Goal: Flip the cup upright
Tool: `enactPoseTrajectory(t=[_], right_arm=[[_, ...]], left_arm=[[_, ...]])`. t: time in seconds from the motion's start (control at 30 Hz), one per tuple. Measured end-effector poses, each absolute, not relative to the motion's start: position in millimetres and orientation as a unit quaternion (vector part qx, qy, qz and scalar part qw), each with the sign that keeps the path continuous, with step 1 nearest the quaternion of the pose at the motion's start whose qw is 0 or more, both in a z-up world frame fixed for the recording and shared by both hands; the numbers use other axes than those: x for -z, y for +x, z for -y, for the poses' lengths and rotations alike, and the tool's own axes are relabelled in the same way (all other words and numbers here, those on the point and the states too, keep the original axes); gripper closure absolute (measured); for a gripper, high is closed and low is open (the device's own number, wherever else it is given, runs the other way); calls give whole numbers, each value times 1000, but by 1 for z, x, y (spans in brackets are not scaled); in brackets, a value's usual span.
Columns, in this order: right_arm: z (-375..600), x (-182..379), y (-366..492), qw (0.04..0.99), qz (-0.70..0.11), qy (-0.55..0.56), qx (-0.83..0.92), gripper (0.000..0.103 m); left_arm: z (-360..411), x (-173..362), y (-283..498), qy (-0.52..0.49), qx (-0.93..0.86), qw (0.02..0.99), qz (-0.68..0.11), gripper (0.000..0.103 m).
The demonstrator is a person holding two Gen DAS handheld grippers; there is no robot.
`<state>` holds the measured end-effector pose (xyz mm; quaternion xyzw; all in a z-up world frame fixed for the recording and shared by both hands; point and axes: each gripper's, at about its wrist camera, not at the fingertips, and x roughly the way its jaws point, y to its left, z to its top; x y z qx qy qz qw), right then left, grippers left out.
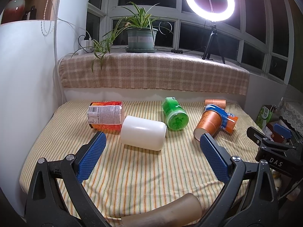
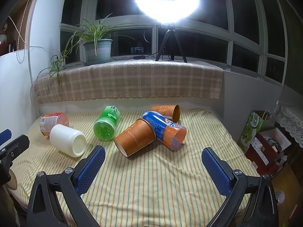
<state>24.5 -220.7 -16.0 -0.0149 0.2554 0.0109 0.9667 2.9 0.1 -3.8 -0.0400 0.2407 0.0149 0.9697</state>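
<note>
A white cup (image 1: pixel 143 132) lies on its side on the striped table (image 1: pixel 144 172); it also shows in the right wrist view (image 2: pixel 68 140). An orange paper cup (image 2: pixel 135 140) lies on its side, also seen in the left wrist view (image 1: pixel 208 123). A second orange cup (image 2: pixel 167 112) lies behind it. My left gripper (image 1: pixel 152 139) is open and empty, just in front of the white cup. My right gripper (image 2: pixel 153 156) is open and empty, in front of the near orange cup.
A green bottle (image 2: pixel 107 125), a blue-orange can (image 2: pixel 165 130) and an orange packet (image 1: pixel 105 115) lie on the table. A plant pot (image 1: pixel 141 37) and a ring light (image 1: pixel 209 0) stand on the sill. Boxes (image 2: pixel 265 141) stand to the right.
</note>
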Motion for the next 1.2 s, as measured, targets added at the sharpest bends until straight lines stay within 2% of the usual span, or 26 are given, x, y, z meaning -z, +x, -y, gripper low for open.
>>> enactPoseTrajectory(t=[0.87, 1.2], right_arm=[[169, 18, 115, 939, -325, -19, -112, 0], [105, 20, 146, 904, -345, -88, -236, 0]], left_arm=[[-48, 35, 12, -54, -47, 957, -282, 2], [-85, 45, 5, -56, -84, 950, -295, 2]])
